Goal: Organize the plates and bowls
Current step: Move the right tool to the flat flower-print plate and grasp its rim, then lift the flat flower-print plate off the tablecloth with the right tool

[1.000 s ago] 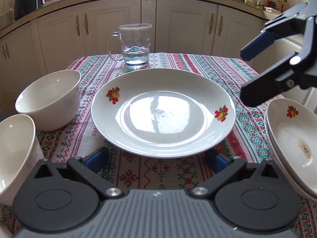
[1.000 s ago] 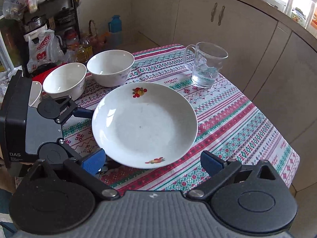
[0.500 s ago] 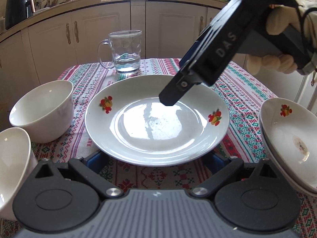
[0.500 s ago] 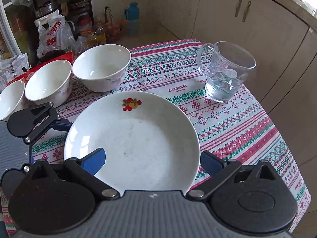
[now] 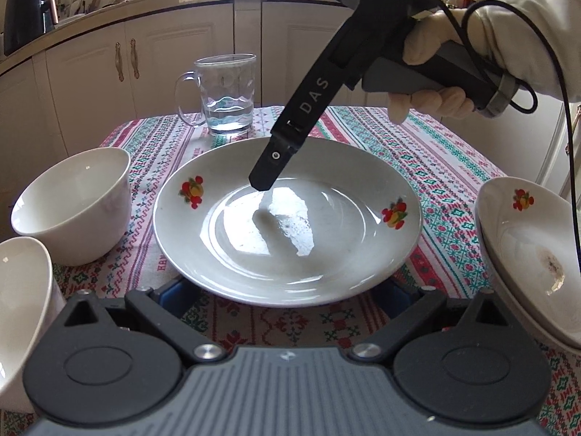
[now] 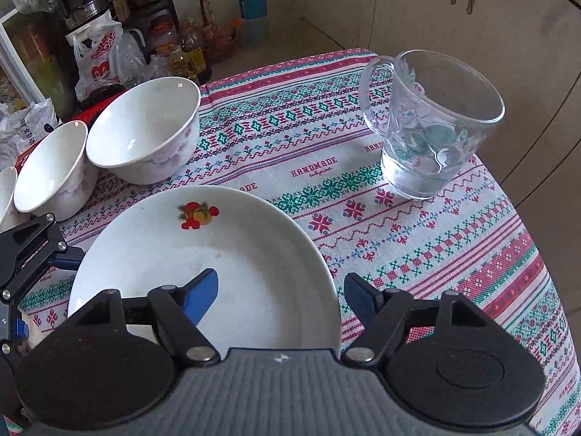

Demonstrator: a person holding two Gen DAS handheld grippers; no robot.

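A white plate (image 5: 345, 254) (image 6: 254, 247) with fruit decals lies mid-table on the patterned cloth. My left gripper (image 5: 287, 290) sits at its near edge. The jaws are wide, and both pads are tucked under the rim and closed against the plate's underside. The rim mostly hides them. My right gripper (image 6: 281, 289) (image 5: 265, 178) points steeply down at the plate's far-right rim. One pad hangs over the plate's inside and the other outside the rim. Its jaws are closing and neither pad touches the rim. Two white bowls (image 5: 72, 203) (image 5: 18, 309) stand to the left.
A glass mug (image 5: 225, 98) (image 6: 432, 127) with a little water stands behind the plate. Stacked decal plates (image 5: 526, 254) sit at the right edge. A third bowl (image 6: 5, 192) shows at the far left. Bags and bottles (image 6: 109, 54) crowd the floor beyond the table.
The right gripper came in from the right, dropped over the plate's far rim, and its jaws narrowed. The left gripper stayed at the near rim.
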